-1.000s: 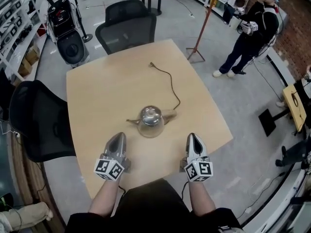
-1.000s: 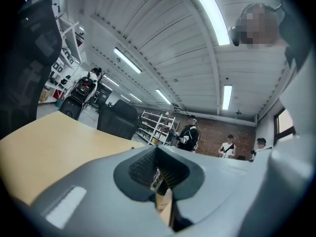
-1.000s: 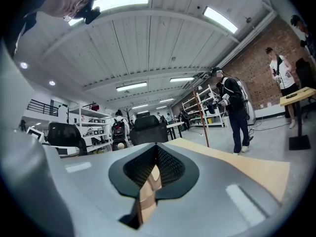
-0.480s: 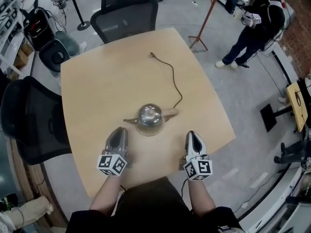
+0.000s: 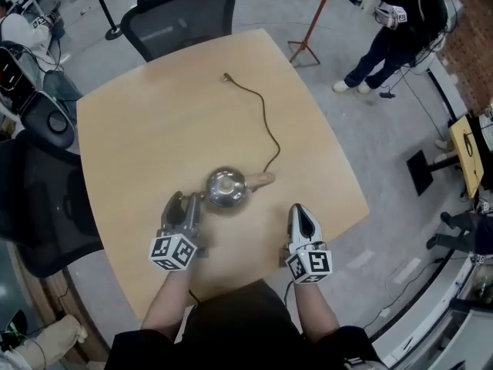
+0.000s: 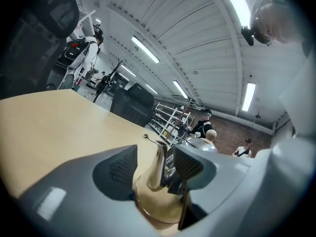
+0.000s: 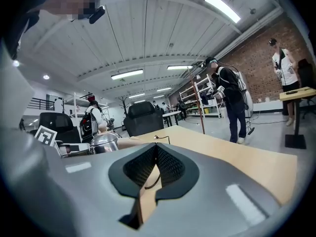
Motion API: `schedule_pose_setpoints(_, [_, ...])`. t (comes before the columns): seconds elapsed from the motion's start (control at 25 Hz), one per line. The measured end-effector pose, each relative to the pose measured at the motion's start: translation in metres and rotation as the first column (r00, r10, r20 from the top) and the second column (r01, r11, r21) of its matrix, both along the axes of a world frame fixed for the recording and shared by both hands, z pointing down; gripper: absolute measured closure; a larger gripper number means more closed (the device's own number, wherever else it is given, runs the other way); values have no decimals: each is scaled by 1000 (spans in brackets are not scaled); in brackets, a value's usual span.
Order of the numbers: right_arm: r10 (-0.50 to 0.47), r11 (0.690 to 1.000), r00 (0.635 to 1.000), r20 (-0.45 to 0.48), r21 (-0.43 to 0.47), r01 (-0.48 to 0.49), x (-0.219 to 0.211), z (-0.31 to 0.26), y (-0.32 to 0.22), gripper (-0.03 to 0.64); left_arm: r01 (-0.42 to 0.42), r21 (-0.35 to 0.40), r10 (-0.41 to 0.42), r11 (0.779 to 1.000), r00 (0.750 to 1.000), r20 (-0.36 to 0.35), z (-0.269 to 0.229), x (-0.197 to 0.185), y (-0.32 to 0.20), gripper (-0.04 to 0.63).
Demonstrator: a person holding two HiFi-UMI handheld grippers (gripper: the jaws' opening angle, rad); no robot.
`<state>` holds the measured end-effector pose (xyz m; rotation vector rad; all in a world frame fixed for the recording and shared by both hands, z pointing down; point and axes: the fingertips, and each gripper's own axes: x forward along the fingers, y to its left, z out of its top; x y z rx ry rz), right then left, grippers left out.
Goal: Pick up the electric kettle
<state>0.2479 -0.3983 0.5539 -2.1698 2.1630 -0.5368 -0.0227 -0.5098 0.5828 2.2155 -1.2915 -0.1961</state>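
Observation:
The steel electric kettle (image 5: 225, 189) stands on the light wooden table (image 5: 146, 129), its pale handle (image 5: 259, 180) pointing right and its spout (image 6: 159, 159) pointing left. My left gripper (image 5: 185, 205) is at the kettle's near left. Its jaws have just been opening and now stand open, with the spout between the pads (image 6: 123, 163) and nothing pressed. In the left gripper view the left gripper (image 6: 154, 168) frames the spout closely. My right gripper (image 5: 303, 219) is shut and empty, on the near right, apart from the kettle. The right gripper view shows the right gripper (image 7: 157, 163) and the kettle (image 7: 102, 143) off to its left.
A dark cord (image 5: 266, 126) runs from the kettle to a plug (image 5: 225, 77) at the table's far side. Black office chairs stand at the far edge (image 5: 185, 2) and the left edge (image 5: 38, 199). A person (image 5: 397, 25) and a pole stand (image 5: 308, 21) are on the floor at far right.
My left gripper has moved forward to the kettle's spout and its jaws have opened around it. The right gripper has sunk slightly and stays shut. The view has shifted.

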Motion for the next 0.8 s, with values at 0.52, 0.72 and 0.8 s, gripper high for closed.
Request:
schedule_pose_setpoints(0.52, [-125, 979, 992, -21, -166, 120, -32, 46, -33, 439, -67, -4, 67, 998, 998, -22, 1, 16, -14, 491])
schedule_pose_setpoints(0.72, [-120, 975, 993, -15, -188, 115, -36, 56, -43, 431, -73, -15, 72, 997, 997, -36, 4, 22, -18, 505])
schedule_pose_setpoints(0.8, [-116, 976, 993, -16, -187, 111, -36, 56, -47, 430, -76, -12, 76, 997, 996, -41, 3, 22, -20, 508])
